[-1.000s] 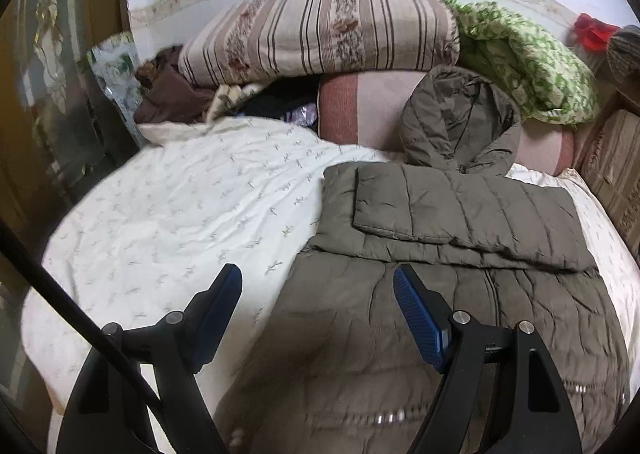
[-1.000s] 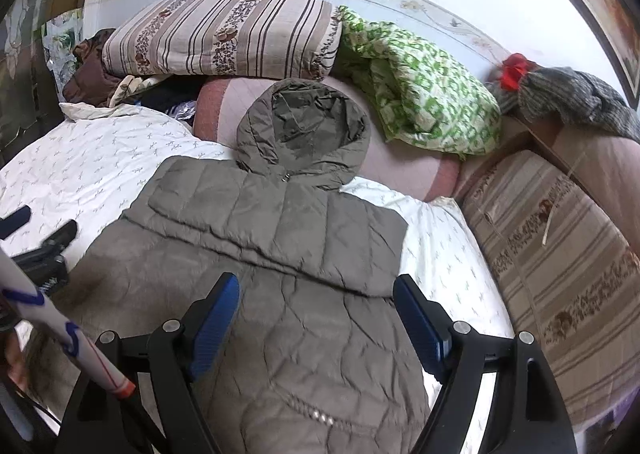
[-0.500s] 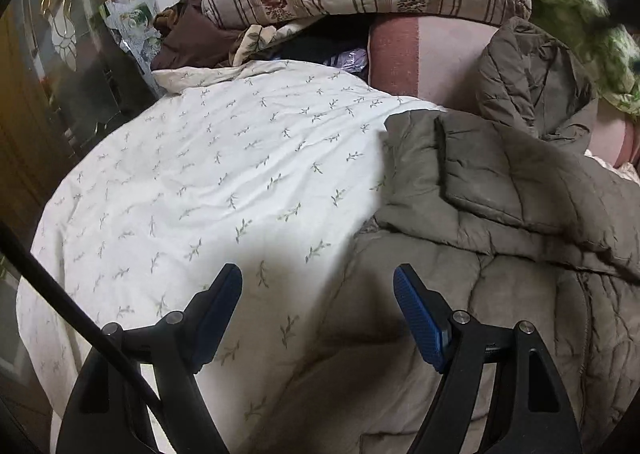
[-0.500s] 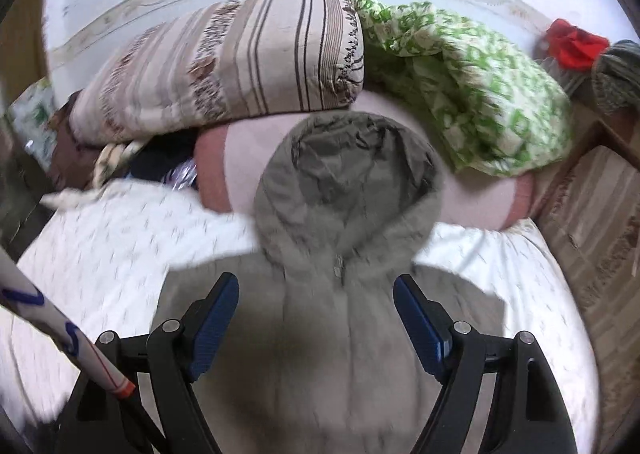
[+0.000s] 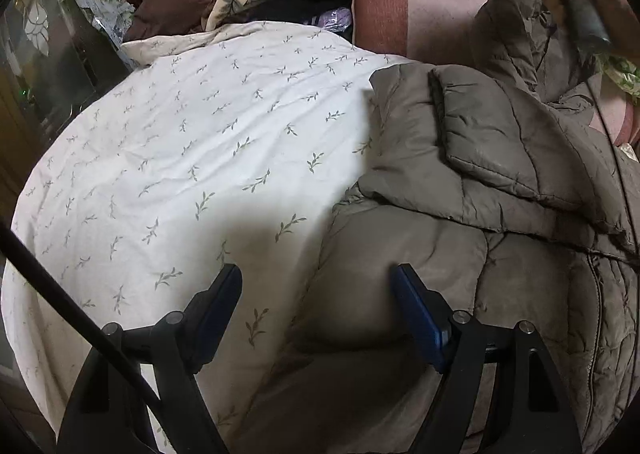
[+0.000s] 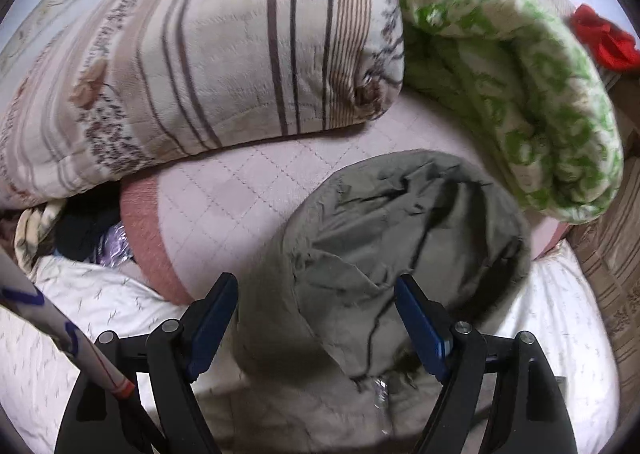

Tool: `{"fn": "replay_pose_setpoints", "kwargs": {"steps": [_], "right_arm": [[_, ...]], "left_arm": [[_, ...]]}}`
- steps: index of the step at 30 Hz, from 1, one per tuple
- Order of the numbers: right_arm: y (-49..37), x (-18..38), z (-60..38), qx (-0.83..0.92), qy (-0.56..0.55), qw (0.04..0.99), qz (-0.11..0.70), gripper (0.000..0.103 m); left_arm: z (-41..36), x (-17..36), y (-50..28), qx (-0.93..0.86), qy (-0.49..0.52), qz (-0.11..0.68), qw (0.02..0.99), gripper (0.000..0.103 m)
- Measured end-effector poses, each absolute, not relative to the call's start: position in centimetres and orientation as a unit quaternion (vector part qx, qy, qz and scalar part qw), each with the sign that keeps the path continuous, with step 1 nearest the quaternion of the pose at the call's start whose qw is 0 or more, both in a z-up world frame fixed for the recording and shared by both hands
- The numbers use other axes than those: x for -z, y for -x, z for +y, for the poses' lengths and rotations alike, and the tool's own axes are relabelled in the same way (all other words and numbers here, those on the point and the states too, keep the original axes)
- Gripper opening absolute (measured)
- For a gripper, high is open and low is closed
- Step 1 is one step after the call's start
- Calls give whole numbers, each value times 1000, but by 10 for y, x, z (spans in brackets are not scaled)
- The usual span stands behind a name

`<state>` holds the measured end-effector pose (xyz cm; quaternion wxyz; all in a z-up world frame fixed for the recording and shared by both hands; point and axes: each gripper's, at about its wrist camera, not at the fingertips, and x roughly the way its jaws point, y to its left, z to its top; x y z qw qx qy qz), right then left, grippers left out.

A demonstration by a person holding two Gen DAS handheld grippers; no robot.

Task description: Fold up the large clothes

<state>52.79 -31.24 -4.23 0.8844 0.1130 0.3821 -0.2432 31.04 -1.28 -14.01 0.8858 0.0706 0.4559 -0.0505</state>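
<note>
On the bed, both grippers are reaching, jaws apart, for a spread jacket.

Left gripper (image 5: 316, 310) is hovering wide open over the jacket's (image 5: 460, 214) left edge, where it meets the sheet (image 5: 180, 142), likely to pinch that side for a fold; nothing is held. Right gripper (image 6: 316, 310) is gaping too, straddling the hood (image 6: 400, 238) that is leaning on a pink bolster (image 6: 248, 198). Sleeve (image 5: 504, 142) is lying already crossed over the chest. Striped pillow (image 6: 200, 54) and green blanket (image 6: 520, 94) are crowding the hood end, leaving little room there.
</note>
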Motion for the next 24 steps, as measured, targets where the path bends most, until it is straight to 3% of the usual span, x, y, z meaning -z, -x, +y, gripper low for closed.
{"fn": "replay_pose_setpoints", "kwargs": {"steps": [2,3,4,11,17,24], "right_arm": [[-537,52,-315,242,-116,878,396,68],[-540,56,-316,236,-115,875,407,30],[-541,60,-316,223,-118,872,420,7],[-485,26,-284,188,-66,891,407,6],[-369,-16,-234,134,-50,912,384,6],[-244,25,-168,91,-66,904,412,6]], "left_arm": [[-14,142,-311,50,-74,458,885,77],[-15,143,-311,50,-74,458,884,77],[-15,141,-310,51,-74,458,884,77],[-6,136,-311,52,-56,467,881,77],[16,120,-310,38,-31,453,890,77],[55,103,-305,34,28,447,893,77]]}}
